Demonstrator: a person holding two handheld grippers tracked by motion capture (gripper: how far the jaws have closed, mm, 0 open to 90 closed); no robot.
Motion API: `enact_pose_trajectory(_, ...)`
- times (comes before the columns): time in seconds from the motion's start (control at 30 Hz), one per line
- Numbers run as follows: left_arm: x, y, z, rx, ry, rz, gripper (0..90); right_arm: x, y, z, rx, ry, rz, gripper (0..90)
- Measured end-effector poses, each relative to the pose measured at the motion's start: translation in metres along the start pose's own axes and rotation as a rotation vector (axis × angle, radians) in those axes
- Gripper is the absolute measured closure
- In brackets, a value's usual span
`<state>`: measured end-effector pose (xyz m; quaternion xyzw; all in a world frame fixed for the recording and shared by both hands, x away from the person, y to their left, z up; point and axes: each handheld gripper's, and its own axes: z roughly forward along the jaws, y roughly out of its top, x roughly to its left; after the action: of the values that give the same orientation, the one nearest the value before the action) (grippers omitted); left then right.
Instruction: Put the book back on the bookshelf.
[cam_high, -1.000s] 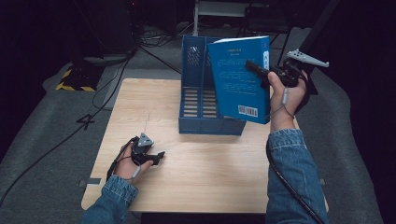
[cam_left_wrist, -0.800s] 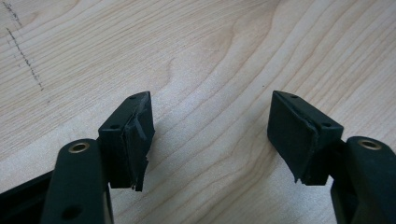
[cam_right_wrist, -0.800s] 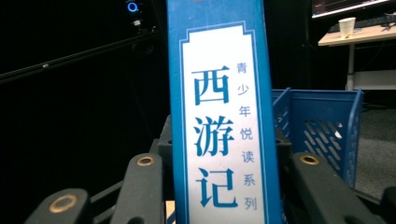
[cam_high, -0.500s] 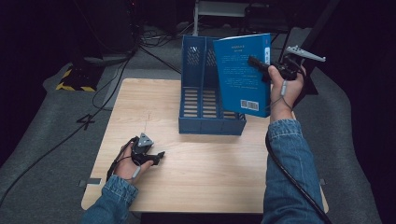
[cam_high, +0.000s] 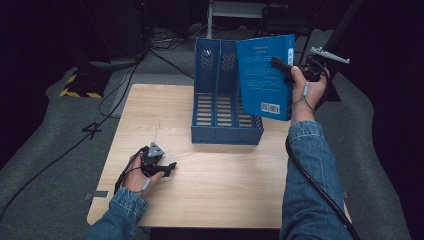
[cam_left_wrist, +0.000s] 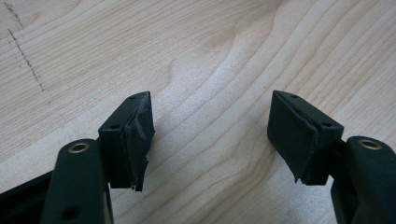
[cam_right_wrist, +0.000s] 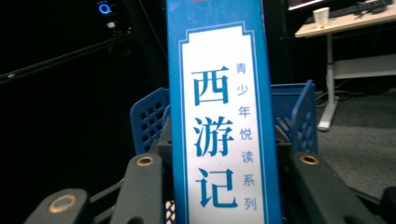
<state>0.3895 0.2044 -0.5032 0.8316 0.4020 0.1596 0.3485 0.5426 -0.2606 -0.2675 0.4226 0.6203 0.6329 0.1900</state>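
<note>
A blue book (cam_high: 265, 82) with a barcode on its back cover hangs upright in the air, above the right side of a blue slotted file holder (cam_high: 220, 115). My right gripper (cam_high: 278, 64) is shut on it from the right; its jaws clamp the book on both sides of the spine (cam_right_wrist: 224, 116), which carries blue Chinese characters on a white panel. The holder's rim (cam_right_wrist: 299, 112) shows behind the book. My left gripper (cam_high: 170, 167) rests low on the wooden table (cam_high: 225, 200) at the front left, open, with only bare wood between its pads (cam_left_wrist: 299, 135).
The file holder stands at the table's back centre with its compartments open upward. Cables and a yellow-black striped block (cam_high: 77, 85) lie on the grey floor to the left. A desk with a paper cup (cam_right_wrist: 322, 16) stands far off.
The right hand has carried the book a little to the right and farther back over the holder. The left hand has stayed where it was.
</note>
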Motion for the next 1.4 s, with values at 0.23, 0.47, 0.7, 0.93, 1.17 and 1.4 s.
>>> enact_pose_trajectory(0.23, 0.000, 0.000, 0.000, -0.004, 0.005, -0.001, 32.1, -0.014, -0.001, 0.000, -0.007, -0.030, 0.040, 61.9)
enact_pose_trajectory(0.47, -0.001, 0.000, 0.001, -0.004, 0.006, -0.006, 32.1, -0.024, -0.002, -0.005, -0.013, -0.072, 0.067, 61.9)
enact_pose_trajectory(0.7, -0.001, 0.001, 0.001, 0.001, 0.008, -0.012, 32.1, -0.018, -0.001, 0.004, 0.008, -0.110, 0.054, 61.8)
enact_pose_trajectory(0.93, -0.001, 0.001, 0.001, 0.002, 0.009, -0.012, 32.1, -0.001, 0.000, 0.017, 0.037, -0.121, 0.046, 61.8)
enact_pose_trajectory(1.17, -0.001, 0.001, 0.002, -0.002, 0.010, -0.013, 32.1, 0.011, 0.001, 0.028, 0.013, -0.053, 0.062, 61.7)
enact_pose_trajectory(1.4, -0.001, 0.002, 0.002, -0.006, 0.013, -0.015, 32.1, 0.004, -0.008, 0.035, -0.035, -0.011, 0.077, 61.7)
